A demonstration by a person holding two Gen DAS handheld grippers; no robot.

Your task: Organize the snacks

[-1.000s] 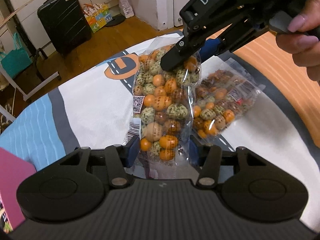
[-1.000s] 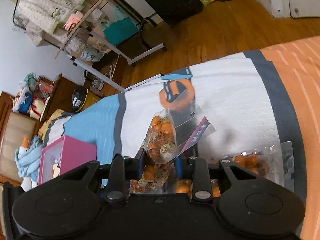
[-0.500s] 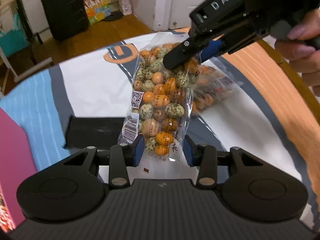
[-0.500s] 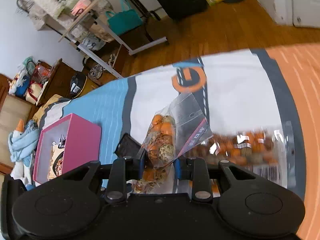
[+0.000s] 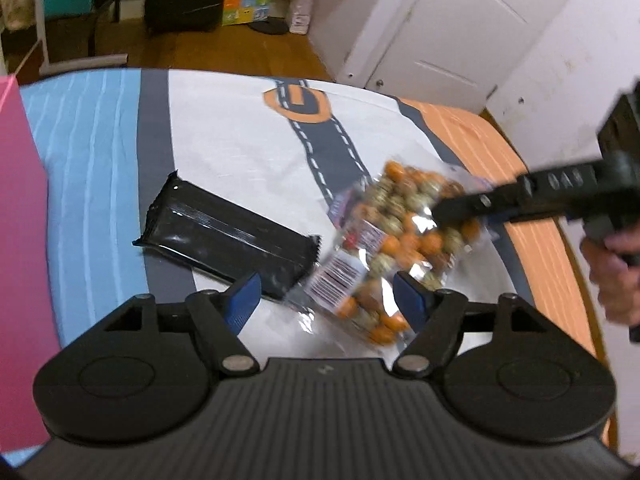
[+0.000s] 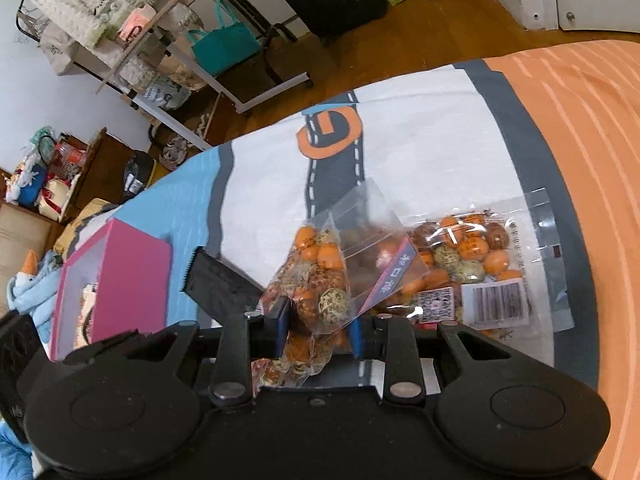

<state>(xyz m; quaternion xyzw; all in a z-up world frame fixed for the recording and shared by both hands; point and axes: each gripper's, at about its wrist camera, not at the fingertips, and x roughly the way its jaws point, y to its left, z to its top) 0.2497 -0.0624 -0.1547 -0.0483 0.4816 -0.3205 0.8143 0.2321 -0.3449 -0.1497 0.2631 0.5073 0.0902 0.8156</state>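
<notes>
Above the bed's middle, my right hand-held gripper pinches the candy bag, angled downward; my left hand-held gripper has just opened, its pads clear of the bag.

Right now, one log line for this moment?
left gripper: open, jaws just widened, off bag | right gripper: shut on bag | second bag, black pack: on bedspread | pink box: nearby

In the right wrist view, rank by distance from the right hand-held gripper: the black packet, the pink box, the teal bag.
From the right hand-held gripper:
1. Black packet, just to its left on the bedspread.
2. Pink box, further left, beyond the packet.
3. Teal bag, far off on the floor, upper left.
</notes>
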